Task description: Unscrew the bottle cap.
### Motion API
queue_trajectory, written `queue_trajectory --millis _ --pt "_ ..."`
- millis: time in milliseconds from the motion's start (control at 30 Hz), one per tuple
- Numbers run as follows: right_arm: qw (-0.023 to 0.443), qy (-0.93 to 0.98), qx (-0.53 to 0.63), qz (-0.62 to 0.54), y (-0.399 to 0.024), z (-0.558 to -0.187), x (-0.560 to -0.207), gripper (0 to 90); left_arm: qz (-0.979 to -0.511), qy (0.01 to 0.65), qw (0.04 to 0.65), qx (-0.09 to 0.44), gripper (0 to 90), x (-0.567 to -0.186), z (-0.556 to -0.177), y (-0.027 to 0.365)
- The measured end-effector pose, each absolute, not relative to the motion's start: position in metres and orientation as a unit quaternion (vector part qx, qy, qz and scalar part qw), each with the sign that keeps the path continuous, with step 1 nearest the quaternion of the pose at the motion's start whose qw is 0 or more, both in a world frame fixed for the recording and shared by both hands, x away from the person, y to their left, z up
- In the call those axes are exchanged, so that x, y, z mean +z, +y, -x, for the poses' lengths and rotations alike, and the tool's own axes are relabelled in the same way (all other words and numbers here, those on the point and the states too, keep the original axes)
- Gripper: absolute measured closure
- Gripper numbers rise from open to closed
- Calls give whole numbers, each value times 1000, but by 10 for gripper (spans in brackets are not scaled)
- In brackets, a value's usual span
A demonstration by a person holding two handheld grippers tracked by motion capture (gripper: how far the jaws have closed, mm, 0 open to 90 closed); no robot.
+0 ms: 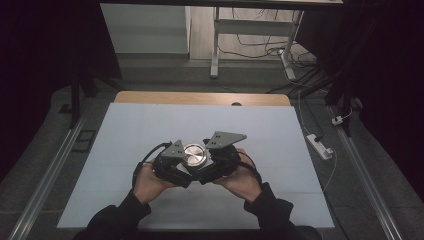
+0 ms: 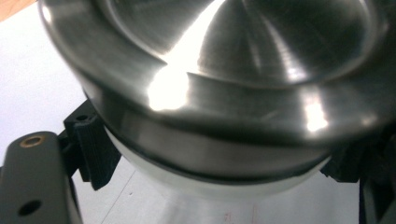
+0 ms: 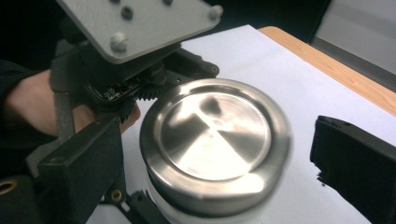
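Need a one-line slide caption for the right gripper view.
Right hand-held gripper open around a steel-lidded jar held by the left hand-held gripper.

Left gripper (image 1: 181, 161) clamped, right gripper (image 1: 209, 161) (jaws apart)

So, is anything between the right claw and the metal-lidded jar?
Nothing visible. The right claw stands open around the steel lid of the jar, with a bare gap to its right-hand jaw; the left claw grips the jar's body lower down.

sleeves (image 1: 120, 212): black, long, reaching the wrists
left gripper (image 1: 172, 162): black body, grey three-cornered plate with screws
right gripper (image 1: 220, 157): black body, grey plate, black cable
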State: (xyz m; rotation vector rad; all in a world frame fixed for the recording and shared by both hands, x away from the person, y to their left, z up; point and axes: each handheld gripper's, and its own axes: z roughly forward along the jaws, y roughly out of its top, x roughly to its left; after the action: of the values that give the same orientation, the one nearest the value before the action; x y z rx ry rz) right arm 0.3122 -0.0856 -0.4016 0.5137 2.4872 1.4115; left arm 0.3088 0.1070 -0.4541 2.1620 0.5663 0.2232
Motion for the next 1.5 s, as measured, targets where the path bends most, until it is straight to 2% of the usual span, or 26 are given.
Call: queue_trajectory --millis 67,133,233,300,567,700,800,833,867,933,967,1133,1200,1267,1400,1433,1467,1500 --pt "125 850 481 -176 -83 -310 -404 45 -868 228 431 93 155 -455 -308 106" --pt "149 846 478 -183 -77 -306 -409 101 -870 226 428 95 155 -455 -308 105" --pt "147 843 485 -180 -78 -306 -410 177 -872 214 431 88 155 -454 -307 104" --pt "136 847 486 -166 -80 -307 -410 180 -877 204 427 85 155 -453 -307 105" --pt "24 853 517 -71 -98 -323 -410 184 -884 142 444 40 155 -452 -304 105" --pt "-45 842 538 6 -106 -327 -414 184 -881 74 467 -4 155 -455 -298 102" --pt "-68 836 545 23 -110 -330 -417 161 -883 79 464 2 155 -455 -297 99" --pt "-68 836 545 23 -110 -330 -417 161 -883 79 464 2 156 -455 -297 99" --pt "-65 838 542 -1 -111 -332 -414 73 -882 87 462 8 155 -454 -298 99" --pt "-50 843 536 -16 -111 -331 -411 51 -879 114 462 22 155 -453 -299 101" --pt "-21 848 528 -44 -111 -328 -404 0 -875 144 461 34 155 -453 -302 104" --pt "65 856 496 -126 -102 -316 -393 0 -867 196 454 62 155 -453 -306 109" --pt "73 857 493 -133 -99 -315 -394 9 -865 213 449 71 155 -454 -306 110" --pt "100 851 490 -163 -92 -313 -400 44 -863 227 445 76 155 -454 -307 109" --pt "116 846 487 -184 -86 -313 -408 61 -865 226 440 82 155 -454 -306 106" --pt "120 842 492 -187 -85 -312 -410 84 -865 226 440 82 155 -454 -306 105" --pt "120 839 496 -186 -84 -311 -413 169 -865 227 441 80 155 -455 -306 105" --pt "117 839 500 -181 -83 -310 -413 176 -866 224 441 78 155 -455 -306 105"
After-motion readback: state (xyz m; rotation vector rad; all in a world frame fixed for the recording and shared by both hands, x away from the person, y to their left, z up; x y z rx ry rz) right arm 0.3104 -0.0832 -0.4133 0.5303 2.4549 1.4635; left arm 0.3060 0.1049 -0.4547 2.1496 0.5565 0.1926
